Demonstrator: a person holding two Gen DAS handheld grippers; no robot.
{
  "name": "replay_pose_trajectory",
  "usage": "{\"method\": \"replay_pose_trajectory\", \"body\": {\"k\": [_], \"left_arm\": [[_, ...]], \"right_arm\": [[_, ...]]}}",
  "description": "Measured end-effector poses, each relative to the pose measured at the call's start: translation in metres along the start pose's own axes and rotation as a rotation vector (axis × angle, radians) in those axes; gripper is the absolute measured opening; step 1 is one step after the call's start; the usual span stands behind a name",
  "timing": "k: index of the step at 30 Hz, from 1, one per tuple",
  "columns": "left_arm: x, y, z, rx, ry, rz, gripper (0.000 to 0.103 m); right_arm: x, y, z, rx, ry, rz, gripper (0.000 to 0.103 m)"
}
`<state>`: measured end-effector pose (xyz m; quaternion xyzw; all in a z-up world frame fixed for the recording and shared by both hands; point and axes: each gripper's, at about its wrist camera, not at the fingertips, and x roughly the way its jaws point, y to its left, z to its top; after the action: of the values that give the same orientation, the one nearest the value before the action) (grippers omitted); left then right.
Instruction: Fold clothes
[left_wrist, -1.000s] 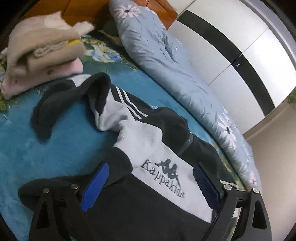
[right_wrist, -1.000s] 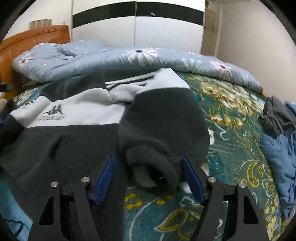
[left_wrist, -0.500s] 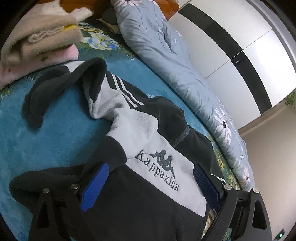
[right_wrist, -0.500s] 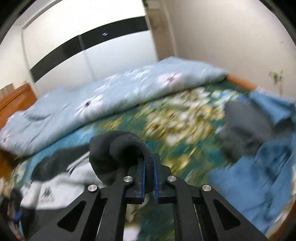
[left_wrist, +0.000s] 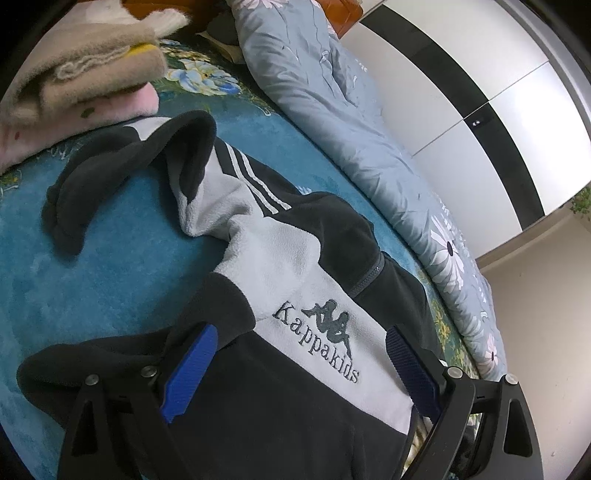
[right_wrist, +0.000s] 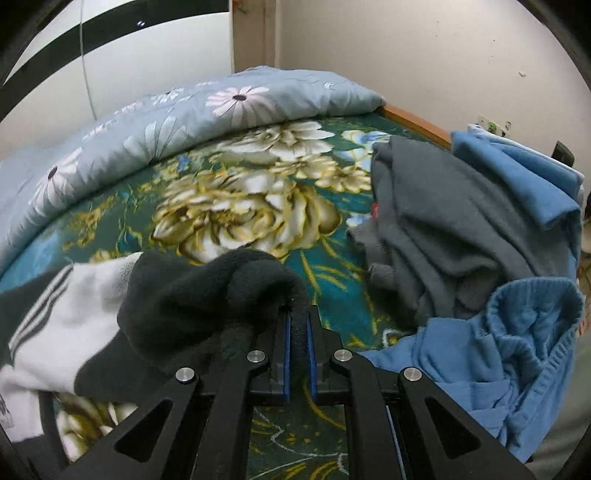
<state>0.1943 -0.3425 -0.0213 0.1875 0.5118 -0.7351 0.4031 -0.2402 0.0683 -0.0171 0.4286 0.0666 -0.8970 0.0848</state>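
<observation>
One black-and-grey fleece (left_wrist: 295, 258) is spread on the bed (right_wrist: 229, 206), rumpled. Its cuff (right_wrist: 258, 280) is clamped by the right gripper (right_wrist: 298, 343); the left gripper (left_wrist: 299, 365) is held wide.

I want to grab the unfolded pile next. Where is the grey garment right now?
In the right wrist view, the grey garment lies crumpled at the right on the floral bedspread, among the blue clothes.
</observation>
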Motion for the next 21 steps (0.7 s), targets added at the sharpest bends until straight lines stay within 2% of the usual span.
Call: {"method": "replay_pose_trajectory", "body": {"k": [3, 5, 6, 8, 9, 13, 15, 18, 21], "left_arm": [[0.003, -0.002, 0.0, 0.02, 0.014, -0.004, 0.095], [0.005, -0.003, -0.001, 0.046, 0.023, -0.004, 0.095], [0.006, -0.004, -0.001, 0.064, 0.028, -0.003, 0.095], [0.008, -0.004, -0.003, 0.096, 0.042, -0.009, 0.095], [0.009, -0.004, -0.004, 0.109, 0.049, -0.016, 0.095], [0.005, -0.006, -0.007, 0.178, 0.058, -0.06, 0.095], [0.0, -0.008, -0.01, 0.236, 0.06, -0.08, 0.095], [-0.015, -0.012, -0.011, 0.343, 0.059, -0.127, 0.095], [-0.036, -0.009, -0.006, 0.461, 0.033, -0.151, 0.095]], "right_arm": [[-0.017, -0.002, 0.003, -0.009, -0.044, -0.002, 0.021], [-0.035, -0.002, 0.006, -0.02, -0.084, -0.003, 0.034], [-0.044, 0.0, 0.006, -0.029, -0.103, 0.001, 0.035], [-0.066, 0.008, 0.002, -0.074, -0.142, 0.01, 0.045], [-0.077, 0.012, -0.005, -0.098, -0.156, 0.024, 0.046], [-0.115, 0.035, -0.055, -0.178, -0.143, 0.193, 0.046], [-0.127, 0.057, -0.1, -0.244, -0.079, 0.328, 0.046], [-0.144, 0.087, -0.167, -0.362, -0.021, 0.487, 0.046], [-0.162, 0.105, -0.217, -0.464, -0.028, 0.527, 0.046]]}}
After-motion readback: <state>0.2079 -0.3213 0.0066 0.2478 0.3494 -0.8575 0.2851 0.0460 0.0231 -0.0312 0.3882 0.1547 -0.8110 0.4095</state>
